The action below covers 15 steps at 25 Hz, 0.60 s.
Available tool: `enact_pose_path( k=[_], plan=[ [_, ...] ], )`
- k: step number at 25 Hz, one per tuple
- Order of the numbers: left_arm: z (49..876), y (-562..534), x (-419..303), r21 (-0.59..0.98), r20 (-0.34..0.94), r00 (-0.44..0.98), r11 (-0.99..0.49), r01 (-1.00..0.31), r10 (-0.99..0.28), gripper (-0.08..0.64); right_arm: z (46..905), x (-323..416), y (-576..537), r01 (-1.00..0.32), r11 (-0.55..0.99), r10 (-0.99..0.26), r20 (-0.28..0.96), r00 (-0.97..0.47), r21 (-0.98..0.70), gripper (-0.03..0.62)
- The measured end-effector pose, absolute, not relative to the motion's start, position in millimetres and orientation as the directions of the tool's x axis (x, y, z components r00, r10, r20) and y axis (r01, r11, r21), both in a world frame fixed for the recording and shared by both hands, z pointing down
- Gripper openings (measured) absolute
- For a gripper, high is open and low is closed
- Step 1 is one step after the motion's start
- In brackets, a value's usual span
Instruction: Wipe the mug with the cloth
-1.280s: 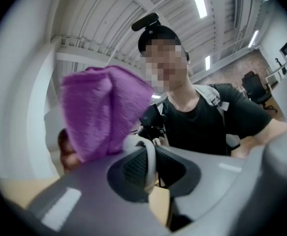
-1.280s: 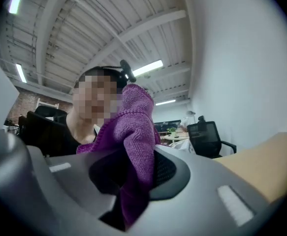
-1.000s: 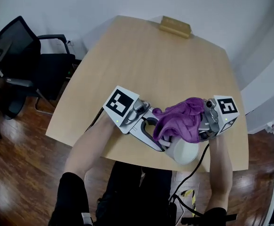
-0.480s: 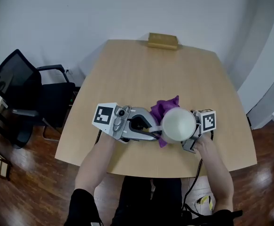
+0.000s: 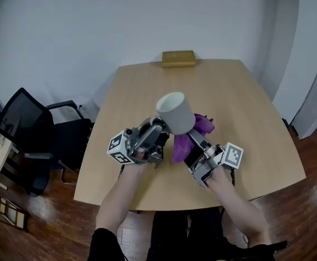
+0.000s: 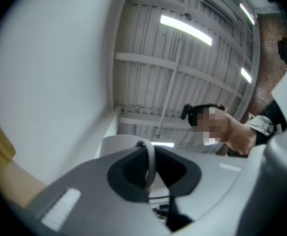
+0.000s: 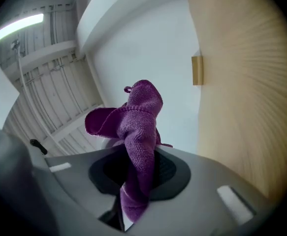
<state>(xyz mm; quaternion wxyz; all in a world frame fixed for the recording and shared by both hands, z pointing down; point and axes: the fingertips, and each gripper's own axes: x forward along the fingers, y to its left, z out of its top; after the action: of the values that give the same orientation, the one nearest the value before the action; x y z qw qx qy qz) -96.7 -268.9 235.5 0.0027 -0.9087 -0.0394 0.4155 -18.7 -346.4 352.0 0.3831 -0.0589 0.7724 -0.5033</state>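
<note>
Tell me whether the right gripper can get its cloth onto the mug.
Probably yes: its cloth sits right beside the mug, which the left gripper holds up by the handle; nothing intervenes.

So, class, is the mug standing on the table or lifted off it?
Lifted: the left gripper holds the mug by its handle above the table, tilted.

Desk: big, light wood top, smooth, round corners. Front edge near person, back edge close to white wall. Small tan block lies flat on top, at middle of back edge. In right gripper view same block shows at desk edge, wall behind it. Desk stands on dark, shiny wood floor. Black chair stands on floor, near desk's left side.
</note>
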Motion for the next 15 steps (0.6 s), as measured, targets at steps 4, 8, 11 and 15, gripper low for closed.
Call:
enact_pose_path(
  k=[4, 8, 11, 15],
  plan=[
    [245, -316, -137, 0.219, -0.91, 0.386, -0.965, 0.143, -0.149, 0.048, 345, 7, -353, 0.13, 0.595, -0.571, -0.531, -0.626, -0.793, 0.077],
    [267, -349, -150, 0.404, -0.877, 0.336, -0.905, 0.134, -0.342, 0.044, 328, 13, -348, -0.046, 0.705, -0.569, -0.525, -0.633, -0.708, 0.077],
    [277, -357, -135, 0.464, -0.836, 0.384, -0.878, 0.115, -0.392, 0.043, 322, 4, -346, -0.103, 0.736, -0.554, -0.508, -0.659, -0.669, 0.077],
    [280, -345, -112, 0.463, -0.837, 0.418, -0.865, 0.195, -0.354, 0.041, 326, -14, -342, -0.151, 0.748, -0.546, -0.47, -0.694, -0.646, 0.077]
  ],
)
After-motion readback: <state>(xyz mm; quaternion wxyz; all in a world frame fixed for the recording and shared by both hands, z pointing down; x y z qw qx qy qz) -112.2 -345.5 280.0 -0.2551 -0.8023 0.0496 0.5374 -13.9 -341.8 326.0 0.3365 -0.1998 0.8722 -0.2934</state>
